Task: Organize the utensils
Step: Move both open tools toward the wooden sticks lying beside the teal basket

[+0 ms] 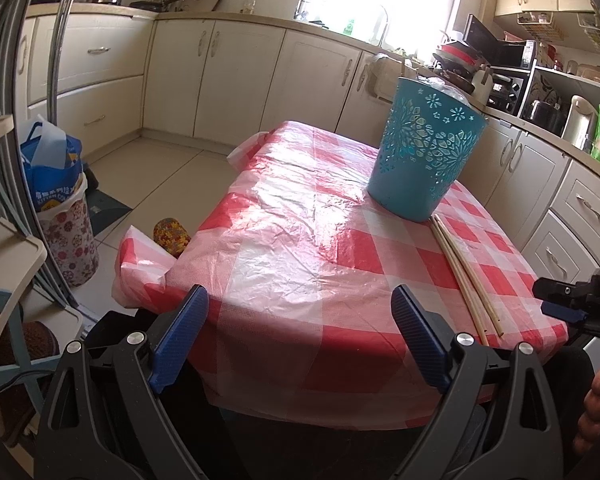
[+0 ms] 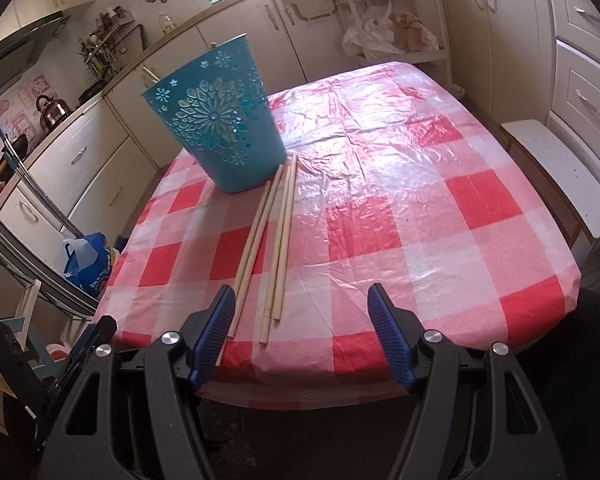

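Observation:
Several long wooden chopsticks [image 2: 278,240] lie side by side on the red-and-white checked tablecloth [image 2: 400,208], running from the table's near edge to the foot of a teal cut-out plastic bucket [image 2: 216,120]. They also show in the left wrist view [image 1: 466,276], with the bucket [image 1: 424,152] behind them. A stick tip pokes above the bucket's rim. My right gripper [image 2: 302,300] is open and empty, just over the table's near edge, with the chopstick ends by its left finger. My left gripper [image 1: 300,300] is open and empty at the table's near edge, left of the chopsticks.
Cream kitchen cabinets [image 1: 236,68] surround the table. A flowered bin with a blue bag [image 1: 56,200] stands on the floor to the left. A white bench [image 2: 556,172] sits beside the table's right edge. A microwave and appliances [image 1: 512,68] crowd the counter.

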Tool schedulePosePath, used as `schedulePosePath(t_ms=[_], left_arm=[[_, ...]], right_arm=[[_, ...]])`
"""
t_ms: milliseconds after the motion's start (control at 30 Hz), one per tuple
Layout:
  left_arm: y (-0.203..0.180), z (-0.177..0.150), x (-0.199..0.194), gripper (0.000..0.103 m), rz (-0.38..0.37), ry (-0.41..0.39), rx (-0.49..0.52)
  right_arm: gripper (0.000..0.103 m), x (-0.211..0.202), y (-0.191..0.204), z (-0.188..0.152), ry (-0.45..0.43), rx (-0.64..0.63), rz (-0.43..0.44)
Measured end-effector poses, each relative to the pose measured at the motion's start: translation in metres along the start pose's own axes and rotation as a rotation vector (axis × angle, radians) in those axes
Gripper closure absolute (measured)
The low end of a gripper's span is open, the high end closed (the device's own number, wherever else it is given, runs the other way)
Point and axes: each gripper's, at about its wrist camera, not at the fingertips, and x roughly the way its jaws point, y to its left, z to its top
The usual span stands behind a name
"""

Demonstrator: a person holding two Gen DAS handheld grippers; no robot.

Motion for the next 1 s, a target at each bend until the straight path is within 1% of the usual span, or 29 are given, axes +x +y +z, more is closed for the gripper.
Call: schedulePosePath(t_ms=[100, 233, 300, 400, 467, 500, 533, 700, 800, 833, 1000], left_arm=[[-0.007, 0.001, 0.0, 0.014, -0.019, 0.014, 0.03], [-0.02, 0.002, 0.006, 0.014, -0.049, 0.051, 0.058], [-0.026, 0.004, 0.009, 0.014, -0.058, 0.064, 0.068], [-0.038, 0.007, 0.011, 0.014, -0.074, 0.068, 0.083], [-0.044, 0.01, 0.013, 0.014, -0.083, 0.07, 0.089], [-0.047, 0.011, 0.015, 0.014, -0.086, 0.073, 0.09], [-0.05, 0.013, 0.016, 0.014, -0.089, 0.075, 0.091], [-0.061, 0.018, 0.024, 0.014, -0.101, 0.085, 0.101], [-0.064, 0.02, 0.029, 0.014, -0.102, 0.09, 0.099], [-0.064, 0.02, 0.03, 0.014, -0.101, 0.091, 0.097], [-0.069, 0.023, 0.038, 0.014, -0.105, 0.101, 0.089]], right_arm=[[0.037, 0.002, 0.004, 0.003, -0.008, -0.033, 0.012], [0.037, 0.008, 0.007, 0.01, -0.013, -0.07, 0.022], [0.037, 0.012, 0.005, 0.017, -0.022, -0.068, 0.024], [0.044, 0.023, 0.005, 0.026, -0.007, -0.085, 0.023], [0.052, 0.034, 0.009, 0.033, 0.004, -0.119, 0.009], [0.059, 0.04, 0.011, 0.037, 0.009, -0.135, -0.004], [0.061, 0.044, 0.011, 0.04, 0.015, -0.141, -0.007], [0.065, 0.07, 0.018, 0.053, 0.047, -0.179, -0.009], [0.074, 0.085, 0.021, 0.056, 0.076, -0.208, -0.038], [0.075, 0.089, 0.019, 0.057, 0.084, -0.204, -0.04], [0.077, 0.098, 0.017, 0.059, 0.095, -0.225, -0.058]])
